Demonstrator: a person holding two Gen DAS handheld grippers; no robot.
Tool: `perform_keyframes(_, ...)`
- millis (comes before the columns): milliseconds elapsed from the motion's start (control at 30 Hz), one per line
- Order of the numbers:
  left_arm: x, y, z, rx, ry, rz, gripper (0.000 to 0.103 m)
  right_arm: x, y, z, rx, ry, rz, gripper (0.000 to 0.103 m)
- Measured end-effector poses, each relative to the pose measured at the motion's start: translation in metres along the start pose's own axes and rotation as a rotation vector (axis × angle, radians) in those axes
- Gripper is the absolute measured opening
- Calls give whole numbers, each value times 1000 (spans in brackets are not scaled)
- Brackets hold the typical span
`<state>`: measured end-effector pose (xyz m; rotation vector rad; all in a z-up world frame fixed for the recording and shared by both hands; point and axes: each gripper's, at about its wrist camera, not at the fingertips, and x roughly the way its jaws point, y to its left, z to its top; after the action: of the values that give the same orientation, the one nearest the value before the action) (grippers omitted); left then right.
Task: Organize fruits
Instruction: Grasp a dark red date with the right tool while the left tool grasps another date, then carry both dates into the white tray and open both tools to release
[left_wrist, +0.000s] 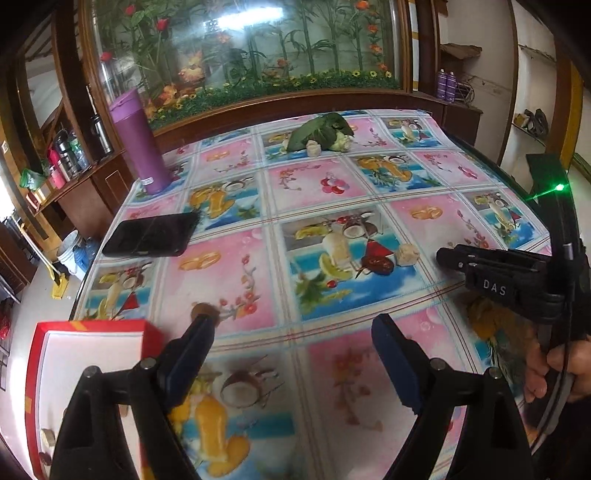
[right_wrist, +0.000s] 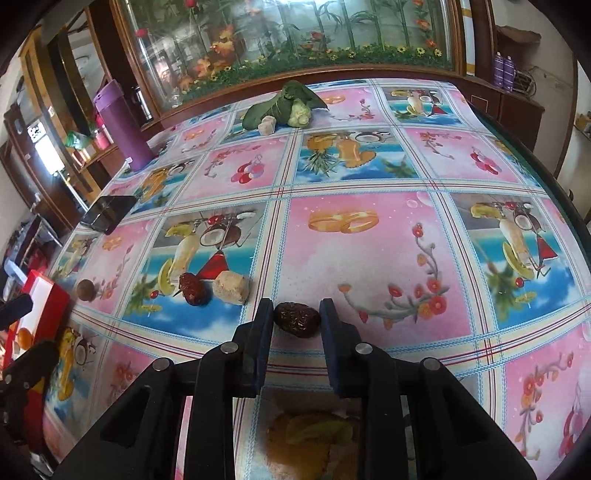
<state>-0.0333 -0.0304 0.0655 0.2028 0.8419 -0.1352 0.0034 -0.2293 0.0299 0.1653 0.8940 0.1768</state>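
Observation:
My right gripper (right_wrist: 296, 318) is shut on a dark wrinkled date (right_wrist: 297, 320) that rests on the fruit-print tablecloth (right_wrist: 369, 251). Left of it lie a second date (right_wrist: 192, 288), a beige chunk (right_wrist: 232, 288) and a small round brown fruit (right_wrist: 85, 290). My left gripper (left_wrist: 291, 328) stands open over the cloth with nothing between its fingers; the round brown fruit (left_wrist: 205, 309) sits just past its left fingertip. A red box (left_wrist: 88, 330) with a white inside lies at the table's near left corner, beside the left finger. The right gripper (left_wrist: 445, 255) shows at the right, and its fingers hide the held date.
A tall purple tumbler (left_wrist: 140, 147) and a black phone (left_wrist: 151, 236) occupy the left side. A leafy cauliflower (left_wrist: 325, 133) with another beige chunk (left_wrist: 314, 148) lies at the far edge, before a glass cabinet. A hand (left_wrist: 554, 373) holds the right gripper.

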Motion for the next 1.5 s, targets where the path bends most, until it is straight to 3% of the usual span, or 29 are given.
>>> perform_keyframes(167,30,-25,18,37,-14,-3,89,-10,-20,6,86,-34,7,25)
perform_keyframes(400,59,-41,30,13,16,-51,86,-15,-34,10,160,-37,33,25)
perform_keyframes(467,65,-44,31,7,23,-53,80,-16,-34,10,163,-36,42,25)
perform_keyframes(600,77,-48,31,2,42,-70,77,-17,-33,10,168,-35,57,25)
perform_keyframes(800,86,-48,30,-29,56,-125,57,-17,-33,9,167,-32,60,25)
perform_keyframes(933,82,-53,29,-9,39,-147,36,-16,-33,9,165,-31,60,25)
perform_keyframes(1200,64,-44,19,-48,37,-159,36,-20,-32,10,154,-74,76,25)
perform_keyframes(1500,-24,-5,-9,-93,-87,-101,36,-32,-15,8,98,-171,100,25)
